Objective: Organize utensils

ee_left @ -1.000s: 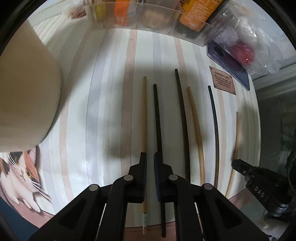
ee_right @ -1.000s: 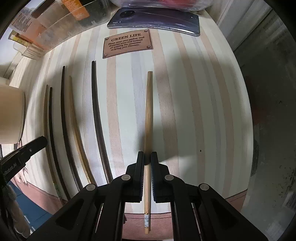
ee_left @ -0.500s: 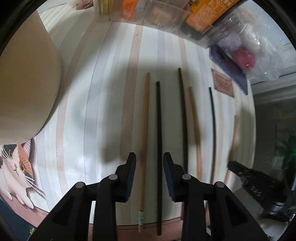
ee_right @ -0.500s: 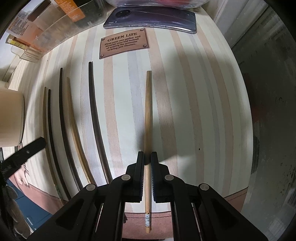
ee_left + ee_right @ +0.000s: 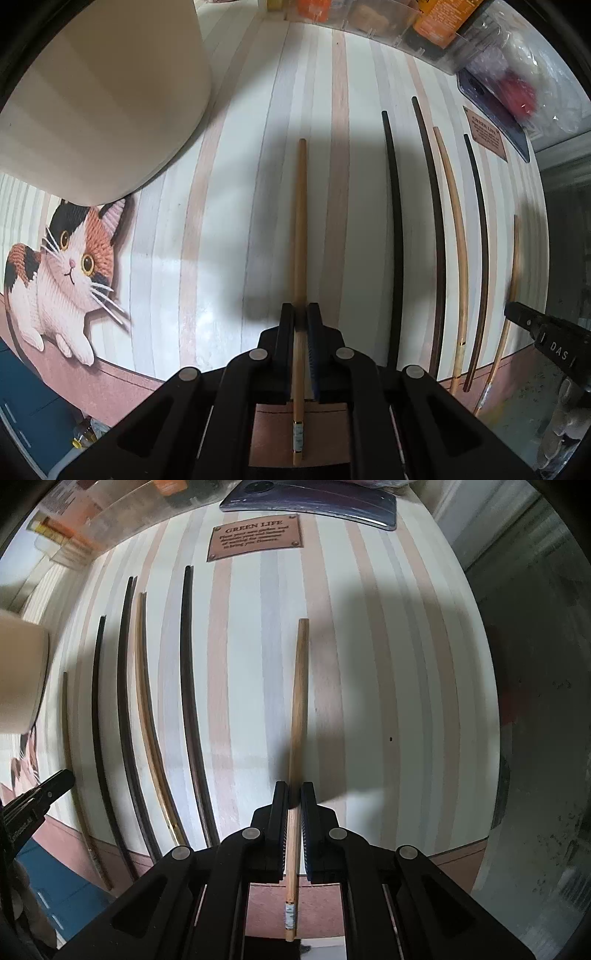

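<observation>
My left gripper [image 5: 301, 314] is shut on a light wooden chopstick [image 5: 300, 229] that points away along the striped mat. My right gripper [image 5: 294, 793] is shut on another light wooden chopstick [image 5: 296, 709], held the same way. Between them on the mat lie several more chopsticks: a black one [image 5: 396, 236], a dark brown one [image 5: 437, 236], a light one [image 5: 456, 236] and another dark one [image 5: 480, 236]. The same ones show in the right wrist view, among them the dark one [image 5: 190, 701] and the light one [image 5: 146, 709]. The right gripper's finger [image 5: 546, 332] shows at the right edge.
A large beige cylindrical holder [image 5: 99, 92] stands at the far left, above a cat picture [image 5: 62, 273] on the mat. A clear organizer [image 5: 388, 22], a phone [image 5: 314, 498] and a brown "GREEN LIFE" plaque [image 5: 255, 537] line the far edge. The table edge drops off at the right.
My left gripper opened, shifted left from between two chopsticks onto the light wooden one and closed on it, and now holds it nearer the beige holder. The right gripper kept its chopstick.
</observation>
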`<action>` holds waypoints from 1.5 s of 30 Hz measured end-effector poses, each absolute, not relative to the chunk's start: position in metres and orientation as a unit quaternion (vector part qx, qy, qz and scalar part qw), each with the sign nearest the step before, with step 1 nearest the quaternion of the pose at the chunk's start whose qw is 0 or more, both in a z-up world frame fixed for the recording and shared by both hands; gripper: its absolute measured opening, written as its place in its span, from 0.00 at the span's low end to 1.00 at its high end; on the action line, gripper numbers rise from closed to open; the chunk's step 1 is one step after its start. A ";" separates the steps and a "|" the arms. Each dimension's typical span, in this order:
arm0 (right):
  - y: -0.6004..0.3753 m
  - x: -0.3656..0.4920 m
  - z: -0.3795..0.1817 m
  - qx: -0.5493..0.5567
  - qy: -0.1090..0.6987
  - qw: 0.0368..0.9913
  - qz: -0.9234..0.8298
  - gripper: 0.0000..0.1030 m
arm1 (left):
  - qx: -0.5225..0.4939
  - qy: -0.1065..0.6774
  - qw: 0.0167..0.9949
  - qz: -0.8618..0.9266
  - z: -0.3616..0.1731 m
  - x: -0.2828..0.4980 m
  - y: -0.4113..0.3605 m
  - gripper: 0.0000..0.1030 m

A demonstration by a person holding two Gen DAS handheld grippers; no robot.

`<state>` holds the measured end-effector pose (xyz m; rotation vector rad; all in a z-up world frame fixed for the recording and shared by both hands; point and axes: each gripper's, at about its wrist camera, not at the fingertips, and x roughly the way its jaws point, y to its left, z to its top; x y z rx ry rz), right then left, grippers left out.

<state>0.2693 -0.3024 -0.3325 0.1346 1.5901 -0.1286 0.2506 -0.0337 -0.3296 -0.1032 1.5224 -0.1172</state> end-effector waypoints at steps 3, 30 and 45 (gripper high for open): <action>-0.299 0.271 -0.334 0.055 0.726 0.683 -0.057 0.08 | -0.029 0.690 0.721 -0.052 -0.333 0.254 -0.039 0.07; -0.279 0.261 -0.336 0.044 0.723 0.686 -0.071 0.07 | 0.025 0.677 0.734 -0.042 -0.314 0.270 -0.075 0.05; -0.284 0.240 -0.238 0.086 0.629 0.770 -0.063 0.07 | -0.027 0.588 0.805 -0.075 -0.221 0.264 -0.080 0.05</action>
